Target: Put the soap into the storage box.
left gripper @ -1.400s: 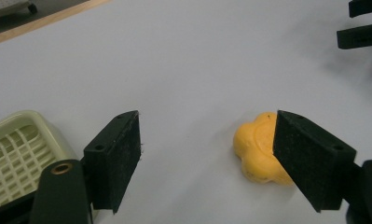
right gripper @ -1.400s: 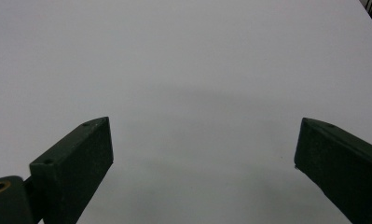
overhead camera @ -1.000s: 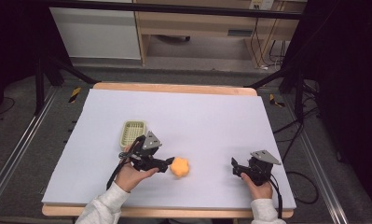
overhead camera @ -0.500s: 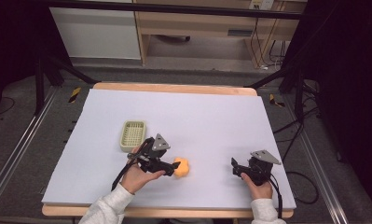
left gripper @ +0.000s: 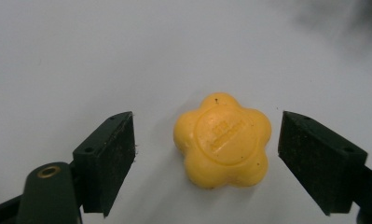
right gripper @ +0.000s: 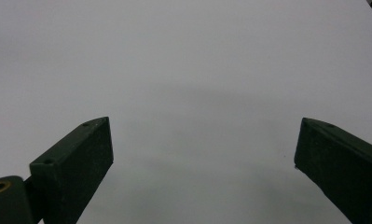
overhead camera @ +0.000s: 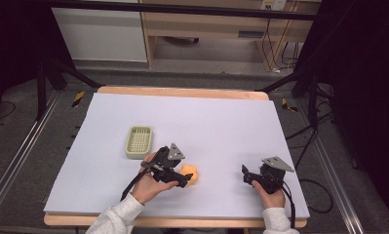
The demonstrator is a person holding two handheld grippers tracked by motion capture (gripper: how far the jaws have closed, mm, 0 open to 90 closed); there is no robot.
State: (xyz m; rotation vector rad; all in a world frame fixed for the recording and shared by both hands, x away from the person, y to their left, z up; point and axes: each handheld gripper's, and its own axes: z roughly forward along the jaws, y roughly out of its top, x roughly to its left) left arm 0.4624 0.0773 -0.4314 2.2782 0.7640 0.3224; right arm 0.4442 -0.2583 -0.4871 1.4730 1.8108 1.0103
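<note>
Left gripper (left gripper: 207, 154) gapes around yellow soap (left gripper: 223, 140), untouched; green basket (overhead camera: 139, 142) probably near.

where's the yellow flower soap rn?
On the white table sheet, near-centre in the high view: yellow soap lies between the open left gripper jaws, untouched, right of the green basket.

Left gripper (overhead camera: 186, 179) has advanced, wide open, to straddle the yellow soap (left gripper: 223, 139)

White-topped table (overhead camera: 231, 122) bears yellow soap (overhead camera: 191, 174), green basket (overhead camera: 139, 142)
</note>
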